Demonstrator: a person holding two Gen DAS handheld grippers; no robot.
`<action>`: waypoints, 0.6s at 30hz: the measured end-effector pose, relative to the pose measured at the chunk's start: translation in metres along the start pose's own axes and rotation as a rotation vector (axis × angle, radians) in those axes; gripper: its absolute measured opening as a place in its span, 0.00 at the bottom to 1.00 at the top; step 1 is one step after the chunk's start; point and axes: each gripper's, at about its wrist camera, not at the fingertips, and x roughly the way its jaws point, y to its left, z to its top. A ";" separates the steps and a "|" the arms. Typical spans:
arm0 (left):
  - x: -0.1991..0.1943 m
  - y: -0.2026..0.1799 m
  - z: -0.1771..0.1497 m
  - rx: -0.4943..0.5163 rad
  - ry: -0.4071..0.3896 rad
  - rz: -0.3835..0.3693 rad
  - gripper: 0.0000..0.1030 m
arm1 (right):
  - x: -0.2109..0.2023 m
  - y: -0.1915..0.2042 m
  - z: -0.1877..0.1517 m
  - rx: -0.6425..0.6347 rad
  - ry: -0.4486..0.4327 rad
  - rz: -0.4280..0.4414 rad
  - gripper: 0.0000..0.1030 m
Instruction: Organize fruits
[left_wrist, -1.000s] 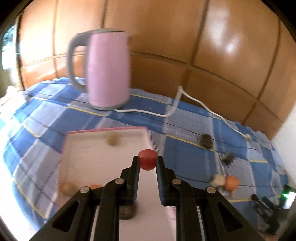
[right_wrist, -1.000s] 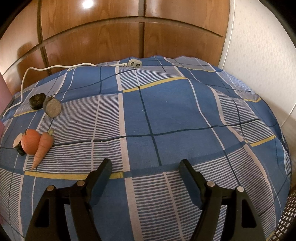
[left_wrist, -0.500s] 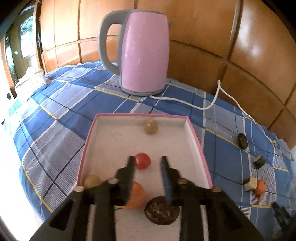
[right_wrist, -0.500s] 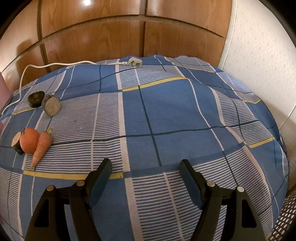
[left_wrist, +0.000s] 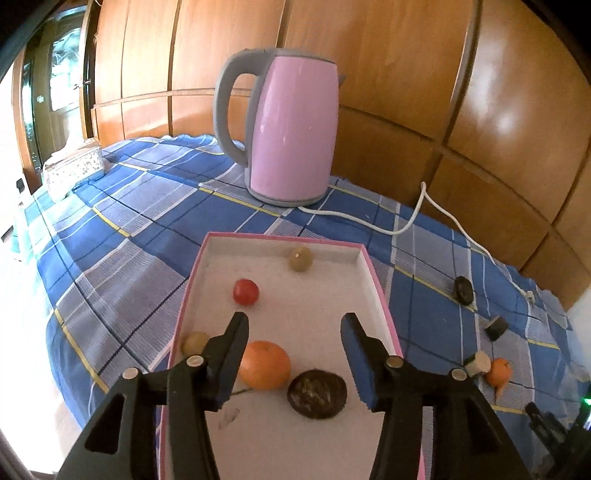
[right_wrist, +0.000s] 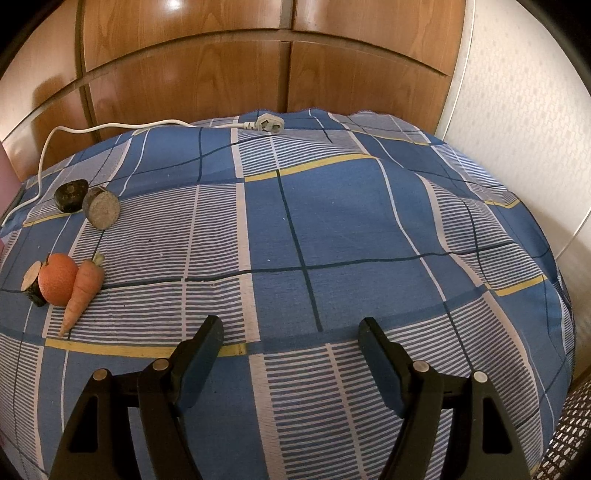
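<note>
A pink-rimmed white tray (left_wrist: 380, 291) lies on the blue checked cloth. In it are a red fruit (left_wrist: 245, 291), a greenish fruit (left_wrist: 300, 259), a yellowish fruit (left_wrist: 194, 342), an orange (left_wrist: 264, 364) and a dark round fruit (left_wrist: 317, 394). My left gripper (left_wrist: 293, 325) is open and empty above the tray, behind the red fruit. My right gripper (right_wrist: 290, 332) is open and empty over bare cloth. To its left lie an orange (right_wrist: 57, 278), a carrot (right_wrist: 83, 291), a cut piece (right_wrist: 31, 282) and two dark pieces (right_wrist: 101, 208).
A pink kettle (left_wrist: 288, 133) stands behind the tray, its white cord (left_wrist: 413, 221) running right to a plug (right_wrist: 269, 123). Wooden panels back the table. A tissue box (left_wrist: 72, 170) sits far left. Loose produce lies right of the tray (left_wrist: 496, 371).
My left gripper opened and let go of the red fruit, which now rests in the tray. The gripper drew back and rose. The right gripper barely moved.
</note>
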 end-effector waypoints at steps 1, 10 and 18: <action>-0.002 0.000 -0.002 -0.001 0.003 -0.002 0.54 | 0.000 0.000 0.000 0.000 0.000 0.000 0.74; -0.016 0.004 -0.021 0.002 0.019 -0.003 0.61 | 0.001 -0.001 0.000 0.001 0.005 0.002 0.74; -0.026 0.011 -0.039 -0.006 0.038 -0.002 0.64 | 0.001 0.000 0.001 0.000 0.005 0.002 0.74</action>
